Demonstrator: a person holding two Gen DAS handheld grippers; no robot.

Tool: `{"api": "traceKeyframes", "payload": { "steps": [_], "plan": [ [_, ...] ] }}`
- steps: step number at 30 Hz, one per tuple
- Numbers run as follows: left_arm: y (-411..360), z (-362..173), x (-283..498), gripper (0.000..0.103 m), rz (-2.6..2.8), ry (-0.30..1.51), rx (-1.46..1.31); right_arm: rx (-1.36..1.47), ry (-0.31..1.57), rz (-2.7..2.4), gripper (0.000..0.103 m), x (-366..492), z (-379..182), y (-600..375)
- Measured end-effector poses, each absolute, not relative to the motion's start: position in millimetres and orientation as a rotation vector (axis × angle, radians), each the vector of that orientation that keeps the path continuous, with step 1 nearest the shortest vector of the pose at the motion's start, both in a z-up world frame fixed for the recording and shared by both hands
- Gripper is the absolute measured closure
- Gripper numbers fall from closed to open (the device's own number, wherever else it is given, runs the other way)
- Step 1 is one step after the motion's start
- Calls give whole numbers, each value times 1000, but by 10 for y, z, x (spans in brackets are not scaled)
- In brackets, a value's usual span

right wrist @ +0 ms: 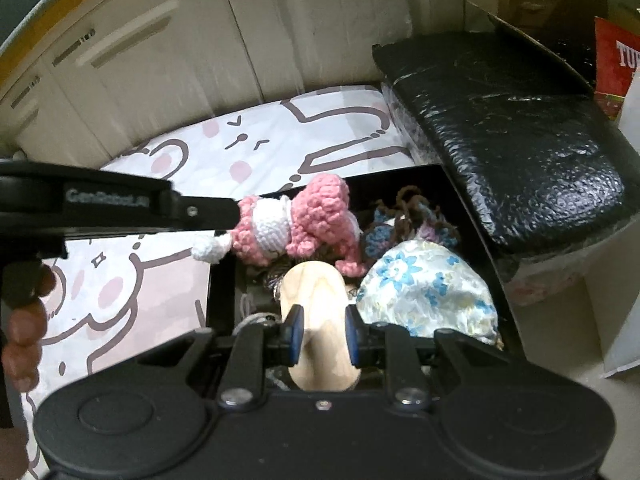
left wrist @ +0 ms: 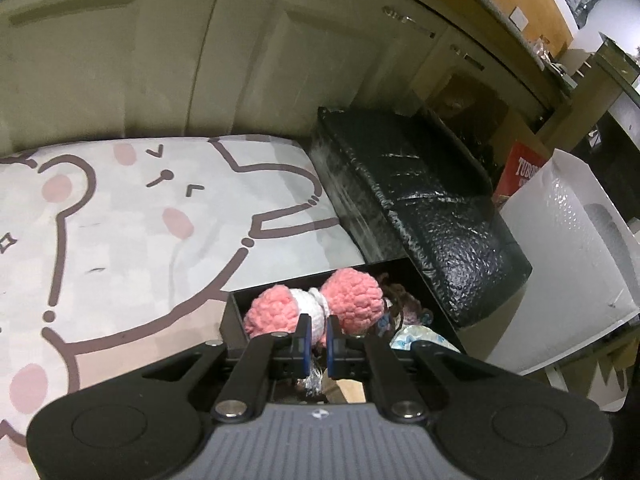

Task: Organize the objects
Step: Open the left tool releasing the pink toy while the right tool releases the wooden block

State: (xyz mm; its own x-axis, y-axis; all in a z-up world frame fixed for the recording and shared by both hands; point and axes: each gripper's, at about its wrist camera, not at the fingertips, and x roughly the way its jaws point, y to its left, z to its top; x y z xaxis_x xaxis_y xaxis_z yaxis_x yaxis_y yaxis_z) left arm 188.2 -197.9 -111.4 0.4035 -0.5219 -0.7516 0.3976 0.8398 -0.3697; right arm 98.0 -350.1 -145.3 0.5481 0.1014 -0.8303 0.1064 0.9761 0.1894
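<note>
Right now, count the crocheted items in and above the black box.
2 clearly visible: the pink and white crochet toy, held over the black box by the left gripper, and a blue and brown crochet piece inside. More may be buried under the floral pouch.

Behind the cartoon-printed white sheet (left wrist: 140, 220) stand cream cabinet doors (left wrist: 160, 60); a black textured padded bench (left wrist: 420, 200) lies beside it.

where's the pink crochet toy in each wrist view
Left wrist: pink crochet toy at lower centre, clamped in the left gripper, over the black box.
Right wrist: the toy is left of centre, above the box.
Shared landmark: the black padded cushion, at right in both.
</note>
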Motion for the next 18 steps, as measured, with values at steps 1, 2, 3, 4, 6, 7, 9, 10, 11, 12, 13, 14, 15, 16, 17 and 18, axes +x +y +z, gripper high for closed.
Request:
{"api": "traceKeyframes", "payload": {
  "steps": [1,2,3,4,6,7,9,10,11,12,13,14,15,16,17,18],
  "plan": [
    [-1961,-1088,1856,96,-585,994,-141,234,987,-4,77,958,-1437,-3517],
    [-1941,-1067,1830,96,-586,991,-140,241,979,-4,77,937,-1419,-3534],
    [-1925,-1043,1804,96,-587,989,-137,246,974,-6,77,920,-1402,-3551],
    [-1910,-1016,1772,96,-587,985,-130,247,967,-11,76,892,-1374,-3562],
    [-1874,-966,1716,95,-582,978,-121,243,951,-18,76,841,-1309,-3589],
    [-1849,-932,1686,95,-578,975,-120,243,943,-21,74,815,-1279,-3600],
    [-1798,-874,1631,94,-568,969,-114,247,926,-25,73,756,-1212,-3623],
    [-1778,-847,1607,93,-563,966,-109,249,915,-26,71,723,-1173,-3634],
    [-1755,-817,1576,90,-558,962,-102,250,905,-26,70,690,-1136,-3642],
    [-1726,-785,1540,82,-551,960,-98,250,896,-26,68,659,-1100,-3649],
    [-1700,-757,1511,77,-545,959,-97,248,887,-26,66,629,-1062,-3653],
    [-1674,-729,1478,68,-539,957,-96,246,878,-27,64,596,-1023,-3653],
    [-1648,-691,1436,63,-532,954,-90,244,871,-30,59,567,-989,-3645],
    [-1628,-656,1399,61,-528,949,-82,241,861,-31,53,531,-950,-3643],
    [-1610,-623,1360,57,-524,944,-75,237,851,-32,51,491,-910,-3638],
    [-1587,-583,1313,49,-518,937,-71,233,844,-34,47,456,-874,-3634]
  ]
}}
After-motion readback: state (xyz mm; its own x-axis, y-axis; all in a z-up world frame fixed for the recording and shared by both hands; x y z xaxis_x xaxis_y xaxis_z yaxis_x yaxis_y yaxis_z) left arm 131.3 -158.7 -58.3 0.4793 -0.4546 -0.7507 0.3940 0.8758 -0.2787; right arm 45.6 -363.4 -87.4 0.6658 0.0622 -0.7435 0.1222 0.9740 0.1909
